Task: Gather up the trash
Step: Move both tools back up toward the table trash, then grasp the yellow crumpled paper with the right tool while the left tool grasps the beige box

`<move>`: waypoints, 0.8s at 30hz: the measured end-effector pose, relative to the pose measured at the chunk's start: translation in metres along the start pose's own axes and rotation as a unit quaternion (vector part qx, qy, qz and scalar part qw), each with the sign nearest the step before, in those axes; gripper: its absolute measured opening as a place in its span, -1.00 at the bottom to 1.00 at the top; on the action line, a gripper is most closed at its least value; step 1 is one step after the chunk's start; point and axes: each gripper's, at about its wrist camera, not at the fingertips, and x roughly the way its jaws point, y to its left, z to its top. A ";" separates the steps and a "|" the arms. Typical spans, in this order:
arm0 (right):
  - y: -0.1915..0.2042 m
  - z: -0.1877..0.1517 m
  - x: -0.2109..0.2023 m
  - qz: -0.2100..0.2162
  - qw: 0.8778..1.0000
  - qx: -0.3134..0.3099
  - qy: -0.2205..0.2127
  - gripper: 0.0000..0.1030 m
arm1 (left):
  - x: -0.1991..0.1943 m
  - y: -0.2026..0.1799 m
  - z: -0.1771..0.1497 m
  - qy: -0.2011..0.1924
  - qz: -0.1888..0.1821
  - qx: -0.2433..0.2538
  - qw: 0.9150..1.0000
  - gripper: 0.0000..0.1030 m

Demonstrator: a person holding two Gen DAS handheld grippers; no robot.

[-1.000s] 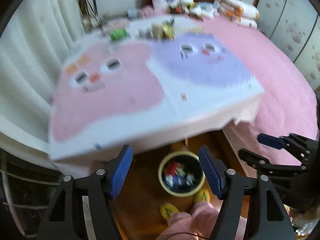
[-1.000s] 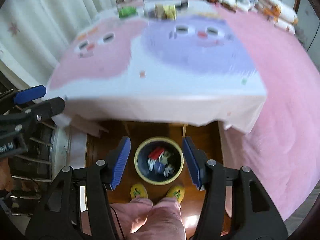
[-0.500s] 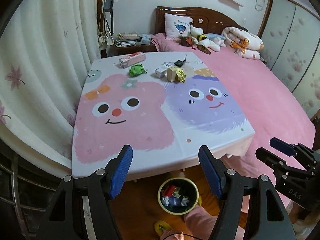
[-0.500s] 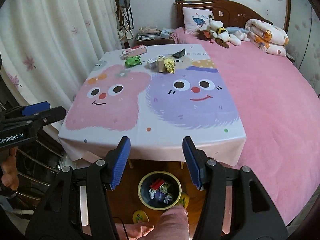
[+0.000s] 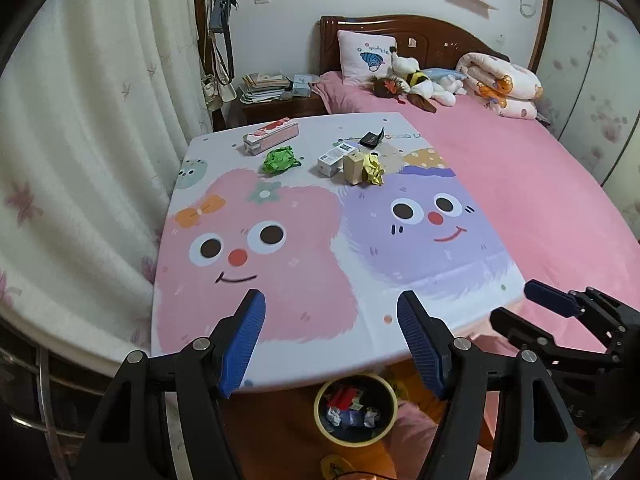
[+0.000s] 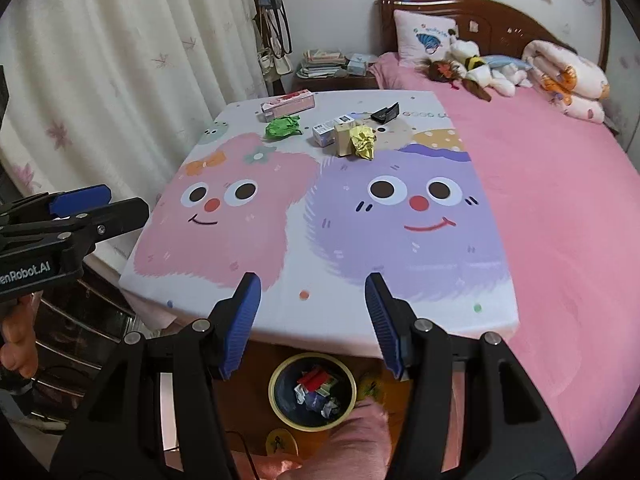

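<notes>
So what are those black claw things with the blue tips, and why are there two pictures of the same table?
They are grabbers that a person holds, one in each hand, each with a small camera looking along its two fingers. One picture comes from the left gripper, the other from the right gripper, which is why you see the table twice. Both are open and hold nothing. At the table's far end lies rubbish: a green paper ball, a yellow paper ball, some small boxes, a pink box and a black wrapper. On the floor below is a bin with rubbish in it.
</notes>
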 end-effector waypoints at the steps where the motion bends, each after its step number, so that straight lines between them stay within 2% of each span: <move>1: -0.007 0.006 0.010 0.005 1.000 0.001 0.003 0.00 | 0.008 -0.004 0.007 0.001 0.003 0.002 1.000 0.35; 8: -0.073 0.074 0.091 0.043 0.999 -0.010 0.032 0.00 | 0.098 -0.034 0.082 0.036 0.019 -0.018 0.999 0.35; 14: -0.127 0.148 0.177 0.074 0.996 -0.003 0.056 0.00 | 0.189 -0.050 0.153 0.066 0.038 -0.046 0.996 0.35; 19: -0.146 0.198 0.253 0.095 0.992 -0.002 0.078 0.00 | 0.243 -0.042 0.189 0.084 0.054 -0.077 0.992 0.35; 24: -0.157 0.230 0.324 0.112 0.988 0.036 0.101 0.00 | 0.277 -0.029 0.203 0.098 0.073 -0.103 0.987 0.35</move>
